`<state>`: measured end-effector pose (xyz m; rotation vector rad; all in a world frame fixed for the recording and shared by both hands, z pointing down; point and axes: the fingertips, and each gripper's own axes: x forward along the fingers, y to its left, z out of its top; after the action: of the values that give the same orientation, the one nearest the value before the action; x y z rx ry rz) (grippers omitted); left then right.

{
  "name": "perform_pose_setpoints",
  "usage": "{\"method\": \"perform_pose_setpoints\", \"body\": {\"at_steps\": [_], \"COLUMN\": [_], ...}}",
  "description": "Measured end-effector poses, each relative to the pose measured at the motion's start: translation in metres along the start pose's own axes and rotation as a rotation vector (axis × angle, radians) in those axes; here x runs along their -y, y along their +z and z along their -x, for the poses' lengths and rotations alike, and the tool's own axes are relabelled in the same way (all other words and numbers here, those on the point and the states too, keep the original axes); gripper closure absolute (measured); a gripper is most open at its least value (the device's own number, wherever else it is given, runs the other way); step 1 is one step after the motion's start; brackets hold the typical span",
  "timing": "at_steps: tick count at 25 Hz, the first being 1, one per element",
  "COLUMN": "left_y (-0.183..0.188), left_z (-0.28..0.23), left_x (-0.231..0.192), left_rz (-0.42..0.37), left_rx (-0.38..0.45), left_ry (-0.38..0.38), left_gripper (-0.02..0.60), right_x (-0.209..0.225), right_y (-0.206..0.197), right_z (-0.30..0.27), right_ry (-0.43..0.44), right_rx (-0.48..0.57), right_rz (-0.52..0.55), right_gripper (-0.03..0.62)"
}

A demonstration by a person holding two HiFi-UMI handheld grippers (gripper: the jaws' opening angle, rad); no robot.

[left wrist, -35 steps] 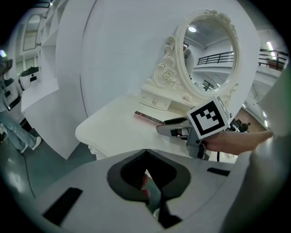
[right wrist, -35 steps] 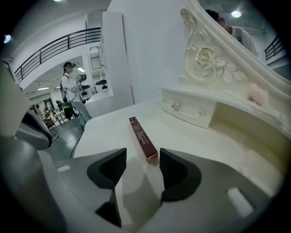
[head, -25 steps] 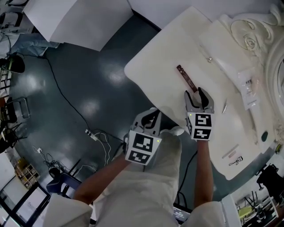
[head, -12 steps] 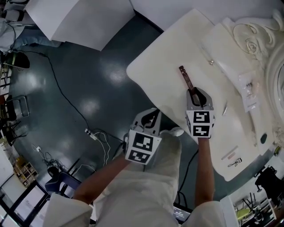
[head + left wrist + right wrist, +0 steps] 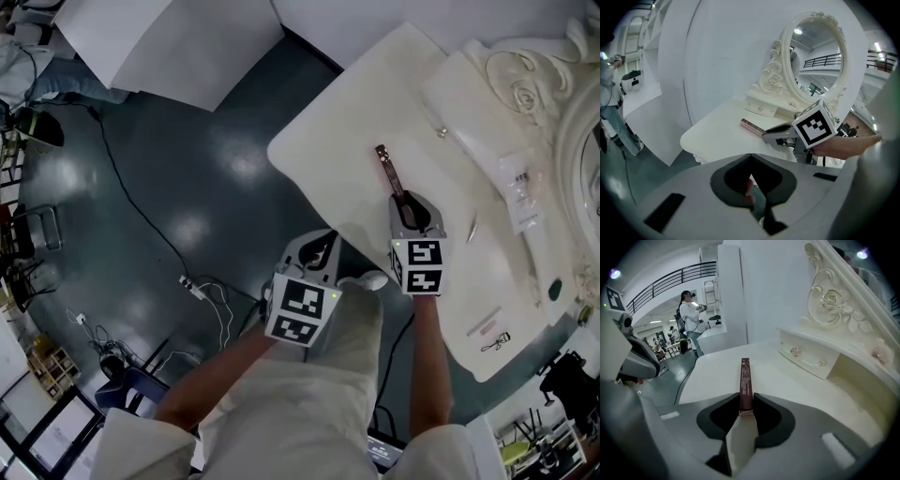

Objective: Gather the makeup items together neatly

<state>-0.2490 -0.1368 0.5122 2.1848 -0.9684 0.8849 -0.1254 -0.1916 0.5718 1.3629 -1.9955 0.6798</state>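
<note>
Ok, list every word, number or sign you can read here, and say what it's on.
Nothing here is legible.
Print on the slim brown box: too small to read.
Pattern on the marker cube: black-and-white squares, no letters.
Print on the clear packet: too blurred to read.

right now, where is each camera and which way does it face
Head view: on the person's head, looking steeply down at table and floor; shows arms, lap, left claw, right claw.
Left gripper view: on the left claw beside the table, facing the mirror; shows its shut jaws.
Right gripper view: on the right claw, looking along the box toward the drawer; its jaws have just been closing and clamp the box's near end.
Shared: head and left gripper views show the right claw on the box.
</note>
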Motion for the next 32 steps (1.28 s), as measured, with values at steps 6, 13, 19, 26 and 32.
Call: {"method": "perform_pose_setpoints", "body": {"at_steps": [6, 13, 19, 26, 32], "left_y": [0.003, 0.004, -0.001, -0.005, -0.006], "left_z": [0.003, 0.006, 0.01, 0.014, 0.012], "left_x": [0.006, 0.019, 0.031, 0.049, 0.072], "left_rz": [-0.015, -0.041, -0.077, -0.093, -0.134], "left_rx": [0.007, 0.009, 0.006, 0.005, -0.002], "left_ry": [-0.008, -0.028, -0.051, -0.074, -0.109], "left_gripper": [0.577, 0.577, 0.577, 0.577, 0.577], "right_x": [-0.004, -0.008, -0.005, -0.004, 0.002], "right_y": [0.001, 0.0, -0.007, -0.02, -0.034], "right_z": [0.015, 0.035, 0.055, 0.077, 0.097], "right_ry": [-0.017, -0.039, -0.067, -0.096, -0.135], "right_rx": [0.028, 0.051, 0.07, 0.085, 0.093], "right_rz": [-0.018, -0.063, -0.09, -0.134, -0.146], "right_gripper": [0.505, 0.505, 0.505, 0.505, 0.505]}}
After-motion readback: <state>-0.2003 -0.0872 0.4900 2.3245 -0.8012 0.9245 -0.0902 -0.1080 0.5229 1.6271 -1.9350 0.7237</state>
